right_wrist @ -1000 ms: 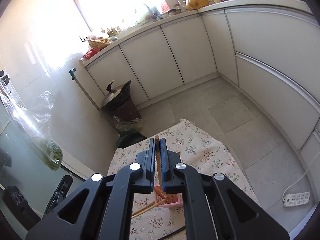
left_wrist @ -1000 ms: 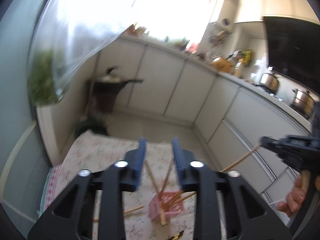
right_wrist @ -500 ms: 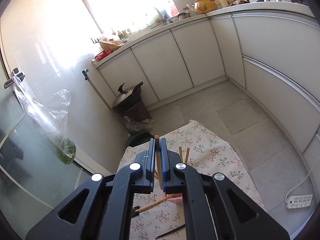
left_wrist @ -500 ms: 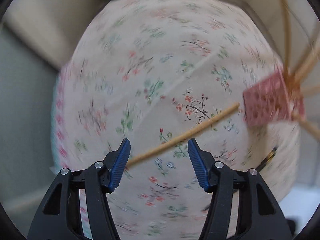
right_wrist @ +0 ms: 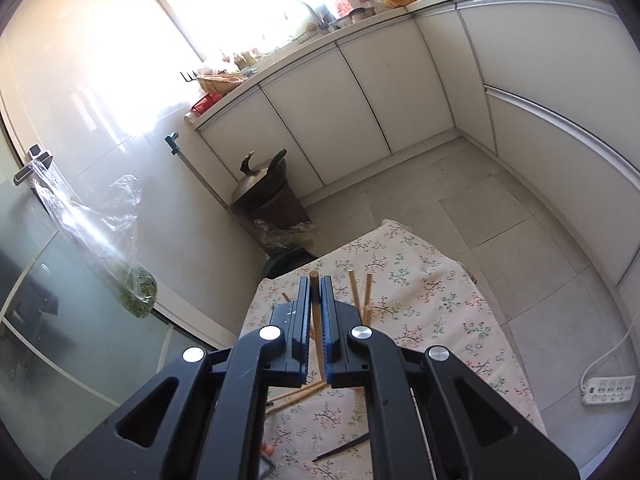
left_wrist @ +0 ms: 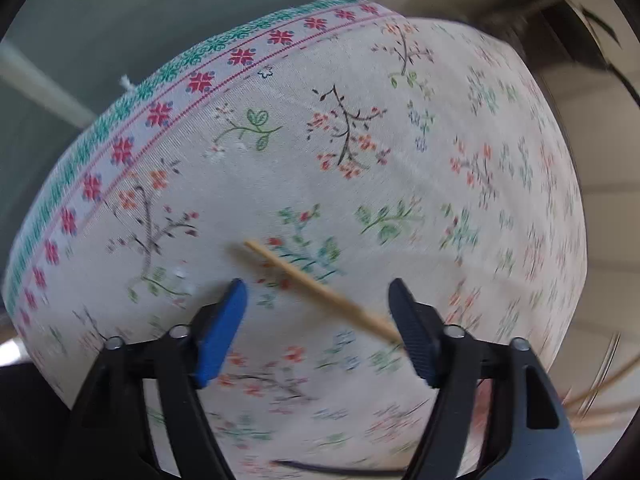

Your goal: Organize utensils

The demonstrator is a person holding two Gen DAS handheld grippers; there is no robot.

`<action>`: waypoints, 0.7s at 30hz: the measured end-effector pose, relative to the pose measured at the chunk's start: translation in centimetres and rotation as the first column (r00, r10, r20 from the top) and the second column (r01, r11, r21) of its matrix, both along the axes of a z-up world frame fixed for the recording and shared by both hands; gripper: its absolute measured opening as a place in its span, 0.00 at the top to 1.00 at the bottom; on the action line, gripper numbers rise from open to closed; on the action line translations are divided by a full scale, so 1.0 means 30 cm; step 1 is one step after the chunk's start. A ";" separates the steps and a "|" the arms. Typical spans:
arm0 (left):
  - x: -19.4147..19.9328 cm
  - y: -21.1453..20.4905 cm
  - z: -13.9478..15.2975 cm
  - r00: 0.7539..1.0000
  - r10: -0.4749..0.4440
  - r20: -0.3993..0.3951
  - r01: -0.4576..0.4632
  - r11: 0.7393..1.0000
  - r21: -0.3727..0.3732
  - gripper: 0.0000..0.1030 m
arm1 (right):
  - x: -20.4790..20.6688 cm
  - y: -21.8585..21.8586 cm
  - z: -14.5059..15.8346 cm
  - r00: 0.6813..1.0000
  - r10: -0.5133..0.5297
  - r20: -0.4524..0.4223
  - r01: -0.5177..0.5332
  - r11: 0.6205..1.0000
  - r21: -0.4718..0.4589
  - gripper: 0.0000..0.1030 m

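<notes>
My left gripper is open and hangs low over the floral tablecloth. A wooden chopstick lies on the cloth between its jaws, running under the right finger. My right gripper is shut on an upright wooden chopstick, high above the table. Several other wooden chopsticks stand up just past its fingers; what holds them is hidden. More wooden chopsticks lie on the cloth below. A dark chopstick lies nearer the front.
The small table with the cloth stands on a tiled floor. A bin with a wok on it is behind the table. White cabinets line the walls. A power strip lies on the floor at the right.
My left gripper has swung down from facing the room to just above the cloth, over a lying chopstick. My right gripper has held its chopstick and shifted a little.
</notes>
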State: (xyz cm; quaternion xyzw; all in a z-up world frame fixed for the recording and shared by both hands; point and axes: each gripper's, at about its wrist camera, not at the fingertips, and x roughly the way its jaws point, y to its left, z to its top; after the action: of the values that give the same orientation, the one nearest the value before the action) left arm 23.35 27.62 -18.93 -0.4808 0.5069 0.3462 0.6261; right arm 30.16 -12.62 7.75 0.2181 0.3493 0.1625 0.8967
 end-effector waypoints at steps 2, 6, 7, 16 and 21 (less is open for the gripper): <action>0.061 -0.023 -0.002 0.999 0.006 -0.035 -0.006 1.000 0.014 0.26 | 0.016 -0.020 -0.013 1.000 -0.004 -0.013 0.004 1.000 0.007 0.95; 0.118 -0.032 0.017 0.998 -0.017 -0.060 0.022 0.997 0.079 0.44 | 0.039 -0.058 -0.038 0.999 -0.019 -0.027 0.020 1.000 0.010 0.95; 0.135 -0.025 0.029 0.997 -0.047 -0.062 0.054 0.992 0.112 0.79 | 0.042 -0.066 -0.043 0.999 -0.023 -0.030 0.023 1.000 0.012 0.95; 0.145 0.093 0.070 0.915 -0.380 0.136 0.367 0.923 0.110 0.95 | 0.031 -0.070 -0.050 0.999 -0.027 -0.034 0.028 0.999 0.023 0.95; 0.066 -0.006 0.234 0.784 -0.583 0.212 0.531 0.808 0.257 0.95 | -0.009 -0.037 -0.010 1.000 -0.015 -0.009 0.015 1.000 0.013 0.95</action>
State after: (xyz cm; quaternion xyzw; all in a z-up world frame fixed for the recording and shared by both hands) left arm 25.32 27.45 -11.90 -0.2934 0.4984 0.1184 0.8071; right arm 29.90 -13.73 7.44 0.2270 0.3505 0.1570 0.8950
